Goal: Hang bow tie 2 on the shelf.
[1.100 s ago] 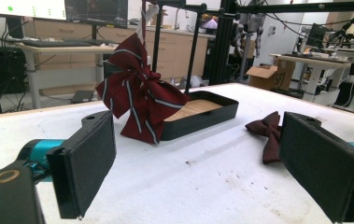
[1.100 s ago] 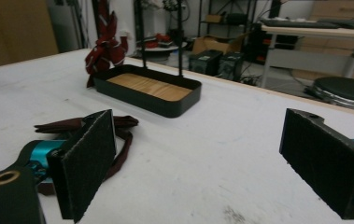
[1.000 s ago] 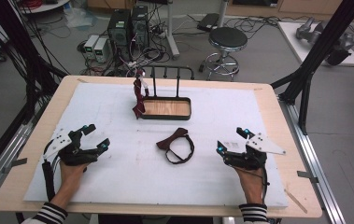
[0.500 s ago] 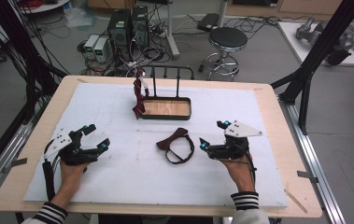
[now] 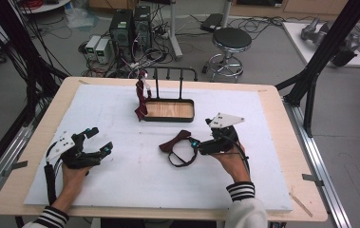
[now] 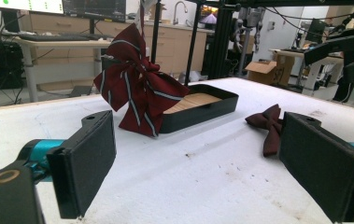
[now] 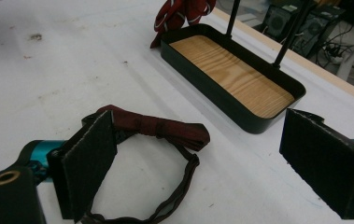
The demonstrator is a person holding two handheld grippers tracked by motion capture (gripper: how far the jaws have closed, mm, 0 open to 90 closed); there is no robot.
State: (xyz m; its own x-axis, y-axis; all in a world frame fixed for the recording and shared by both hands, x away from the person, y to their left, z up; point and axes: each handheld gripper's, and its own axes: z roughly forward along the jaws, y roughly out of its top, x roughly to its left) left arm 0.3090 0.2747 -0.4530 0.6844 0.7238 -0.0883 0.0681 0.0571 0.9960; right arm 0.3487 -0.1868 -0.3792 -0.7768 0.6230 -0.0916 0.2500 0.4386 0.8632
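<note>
A plain dark maroon bow tie [image 5: 177, 142] with a looped strap lies on the white mat at centre. My right gripper [image 5: 200, 133] is open just right of it. In the right gripper view the bow tie [image 7: 165, 128] lies between the open right gripper [image 7: 207, 163] jaws, its strap loop by the left pad [image 7: 90, 156]. A striped maroon bow tie [image 5: 141, 97] hangs on the rack at the left end of a black tray [image 5: 193, 114]. My left gripper [image 5: 100, 140] stands open at the near left, holding nothing; the striped bow tie [image 6: 139, 88] is ahead of the left gripper [image 6: 207, 163].
The black tray [image 7: 202, 88] has a wooden floor and thin upright rack posts [image 5: 180, 76] behind it. The white mat [image 5: 120, 180] covers most of the wooden table. A stool [image 5: 232, 40], computers and cables stand on the floor beyond the far edge.
My right gripper has moved left and a little forward, up to the plain bow tie. The left gripper and both bow ties have stayed put.
</note>
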